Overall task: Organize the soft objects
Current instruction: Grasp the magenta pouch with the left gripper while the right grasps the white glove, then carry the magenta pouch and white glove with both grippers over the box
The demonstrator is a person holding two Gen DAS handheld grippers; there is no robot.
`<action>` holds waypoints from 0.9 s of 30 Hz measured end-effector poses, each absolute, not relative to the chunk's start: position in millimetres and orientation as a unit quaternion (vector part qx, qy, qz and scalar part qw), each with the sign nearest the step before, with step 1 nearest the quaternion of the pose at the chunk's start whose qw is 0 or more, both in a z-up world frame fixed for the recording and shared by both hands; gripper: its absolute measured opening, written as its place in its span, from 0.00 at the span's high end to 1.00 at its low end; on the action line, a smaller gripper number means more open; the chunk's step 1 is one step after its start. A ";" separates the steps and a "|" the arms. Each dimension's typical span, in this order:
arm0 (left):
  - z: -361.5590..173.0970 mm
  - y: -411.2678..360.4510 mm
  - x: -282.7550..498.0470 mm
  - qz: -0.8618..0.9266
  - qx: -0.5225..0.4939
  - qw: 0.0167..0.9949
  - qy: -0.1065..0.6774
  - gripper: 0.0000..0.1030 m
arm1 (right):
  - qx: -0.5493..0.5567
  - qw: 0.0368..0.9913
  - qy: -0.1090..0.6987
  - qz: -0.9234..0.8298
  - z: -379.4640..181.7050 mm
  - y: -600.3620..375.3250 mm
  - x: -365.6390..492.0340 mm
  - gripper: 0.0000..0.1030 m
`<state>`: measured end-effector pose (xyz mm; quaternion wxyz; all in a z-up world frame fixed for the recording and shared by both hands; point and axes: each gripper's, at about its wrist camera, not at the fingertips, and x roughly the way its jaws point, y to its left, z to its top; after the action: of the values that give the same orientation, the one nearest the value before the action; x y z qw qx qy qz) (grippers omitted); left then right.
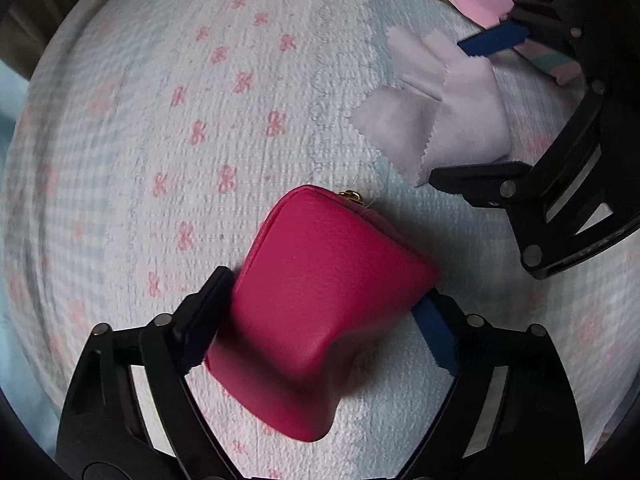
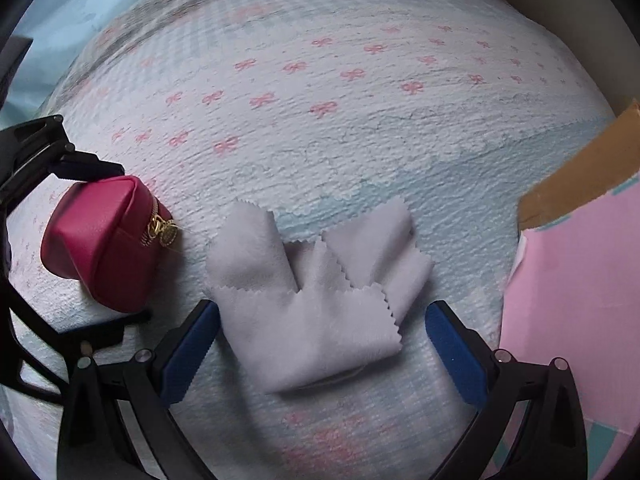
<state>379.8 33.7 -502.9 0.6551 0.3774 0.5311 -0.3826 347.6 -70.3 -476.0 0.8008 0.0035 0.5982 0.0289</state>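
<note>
- Left gripper [image 1: 324, 312] clamps the pink pouch [image 1: 320, 312] across its sides, ready to lift
- Right gripper [image 2: 320, 344], fingers wide, straddles the folded grey cloth [image 2: 312, 304] on the bedspread [image 2: 320, 140]

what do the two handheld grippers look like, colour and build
Both the left gripper and the right gripper are matte black plastic with open, strut-like linkage arms joined by round silver pins. The jaws carry flat blue pads. No cables, markings, hands or sleeves show.
</note>
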 end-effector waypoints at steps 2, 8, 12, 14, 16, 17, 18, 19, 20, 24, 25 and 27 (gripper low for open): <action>-500.0 36.6 382.7 -0.377 0.376 0.657 0.534 0.30 | 0.001 0.805 0.593 0.033 -472.6 -67.2 344.5 0.12; -489.8 45.1 389.8 -0.358 0.368 0.667 0.540 0.41 | -0.015 0.812 0.582 0.041 -463.0 -51.6 336.3 0.47; -480.9 50.2 394.1 -0.340 0.355 0.680 0.544 0.45 | -0.023 0.815 0.577 0.049 -458.1 -45.9 332.7 0.76; -473.8 51.6 395.4 -0.330 0.346 0.687 0.547 0.47 | -0.019 0.816 0.576 0.050 -454.2 -41.1 323.9 0.84; -465.7 52.7 393.6 -0.324 0.340 0.693 0.547 0.48 | -0.007 0.817 0.574 0.047 -446.4 -46.1 321.0 0.86; -463.8 52.1 385.2 -0.322 0.338 0.696 0.545 0.48 | -0.002 0.819 0.572 0.046 -441.3 -50.1 320.5 0.86; -458.8 51.8 382.1 -0.320 0.335 0.700 0.544 0.49 | 0.000 0.822 0.568 0.044 -435.8 -53.1 318.1 0.86; -453.0 53.9 376.6 -0.317 0.332 0.703 0.543 0.49 | 0.002 0.824 0.565 0.044 -433.6 -57.6 318.1 0.86; -448.0 53.8 374.8 -0.315 0.331 0.706 0.541 0.49 | 0.004 0.826 0.561 0.045 -427.8 -61.0 317.4 0.86; -414.9 50.9 362.2 -0.306 0.323 0.723 0.529 0.50 | 0.011 0.836 0.547 0.046 -401.6 -68.3 306.7 0.86; -407.4 49.9 356.7 -0.303 0.320 0.727 0.526 0.50 | 0.012 0.838 0.544 0.046 -395.6 -71.3 309.9 0.86; -391.8 45.1 345.8 -0.298 0.314 0.736 0.521 0.50 | 0.016 0.845 0.533 0.045 -376.5 -75.8 299.7 0.86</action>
<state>345.8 45.1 -391.8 0.7358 0.3135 0.5212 -0.2978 299.7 -75.8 -376.5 0.8450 0.0164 0.5326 0.0451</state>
